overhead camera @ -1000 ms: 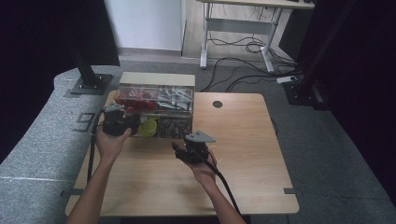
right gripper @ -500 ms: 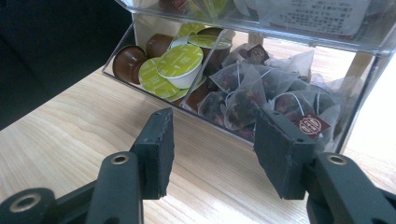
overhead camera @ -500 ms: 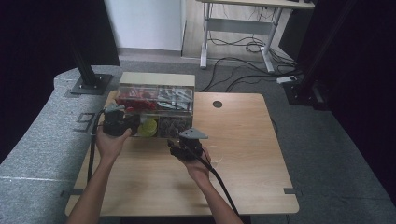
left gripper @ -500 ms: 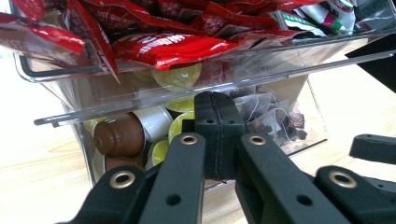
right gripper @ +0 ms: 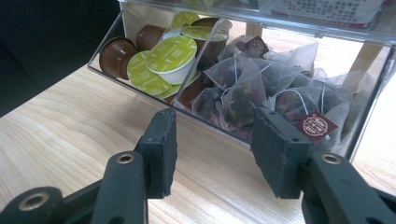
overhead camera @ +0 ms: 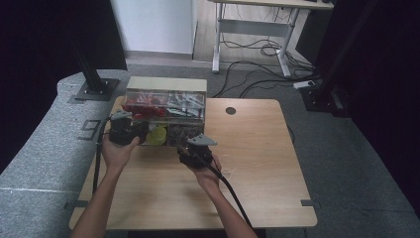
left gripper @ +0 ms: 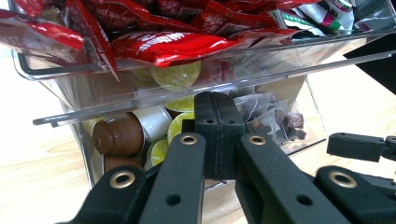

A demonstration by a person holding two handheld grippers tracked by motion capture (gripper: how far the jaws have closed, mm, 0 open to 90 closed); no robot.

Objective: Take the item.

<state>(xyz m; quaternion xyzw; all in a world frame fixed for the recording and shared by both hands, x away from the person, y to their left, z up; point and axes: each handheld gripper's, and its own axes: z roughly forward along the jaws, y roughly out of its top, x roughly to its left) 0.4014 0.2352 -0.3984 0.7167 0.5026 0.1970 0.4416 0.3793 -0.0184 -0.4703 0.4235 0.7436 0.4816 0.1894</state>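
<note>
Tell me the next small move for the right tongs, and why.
Probably ease the right tongs forward into the clear organizer's lower bin, onto a tea bag. Their jaws have just been closing with nothing between them, short of the bin's open front, aimed at the tea bags. The left tongs stay shut against the organizer.

Clear box [right gripper: 373,70]; red packets [left gripper: 173,44]; brown capsules [right gripper: 116,53], lime lids [right gripper: 170,52]; pale tea bags [right gripper: 261,88], maroon tags [right gripper: 314,127]; light wood table [right gripper: 70,126].

Tea bags [right gripper: 261,88] heaped in clear bin [right gripper: 373,74]
</note>
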